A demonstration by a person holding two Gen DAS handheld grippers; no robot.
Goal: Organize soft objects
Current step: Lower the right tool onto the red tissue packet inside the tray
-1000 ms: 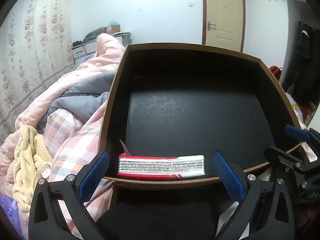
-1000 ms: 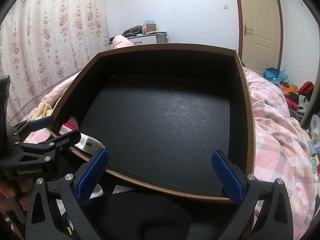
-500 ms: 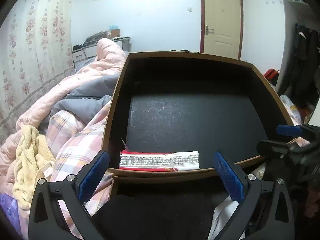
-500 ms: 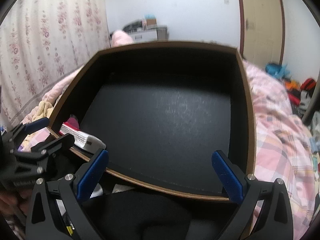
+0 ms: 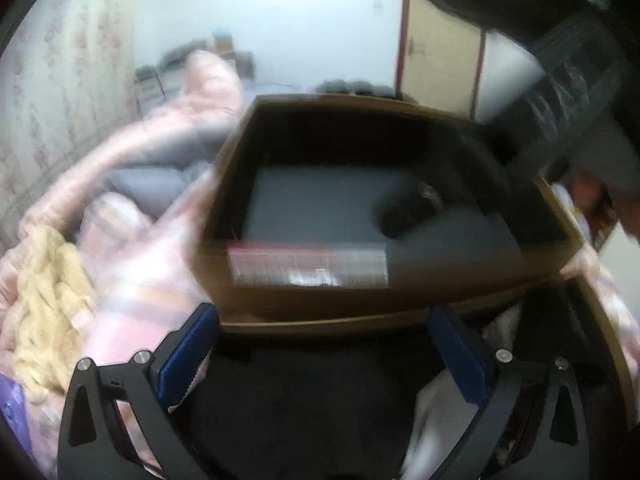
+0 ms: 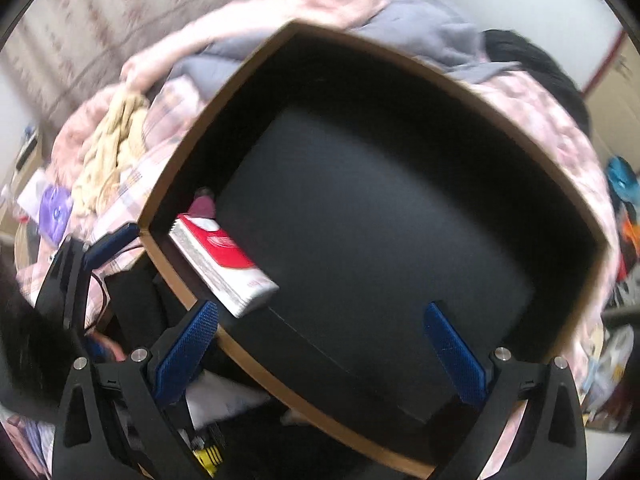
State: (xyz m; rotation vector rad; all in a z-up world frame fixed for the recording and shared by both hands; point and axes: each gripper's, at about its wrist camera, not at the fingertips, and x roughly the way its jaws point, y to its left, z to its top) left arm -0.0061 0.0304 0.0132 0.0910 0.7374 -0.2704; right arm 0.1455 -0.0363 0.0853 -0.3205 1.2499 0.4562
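A black box with a brown rim (image 6: 224, 348) (image 5: 360, 316) sits on the bed. A red and white tissue pack (image 6: 224, 264) (image 5: 308, 266) lies inside against its near-left wall. My left gripper (image 5: 324, 352) is open and empty just in front of the box's near rim; it also shows at the left of the right wrist view (image 6: 76, 264). My right gripper (image 6: 320, 344) is open and empty, above the near part of the box, looking down into it. A yellow knitted cloth (image 6: 112, 152) (image 5: 48, 288) lies on the bedding left of the box. Black fabric (image 5: 312, 412) lies below the left gripper.
Pink plaid and grey bedding (image 5: 152, 200) surrounds the box. A purple item (image 6: 54, 212) lies at the far left. The person's arm and dark sleeve (image 5: 568, 92) cross the upper right of the blurred left wrist view. A door (image 5: 440, 56) stands behind.
My right gripper has risen and swung over the box, now looking down into it. My left gripper has pulled back and lifted slightly. The tissue pack stays in the box.
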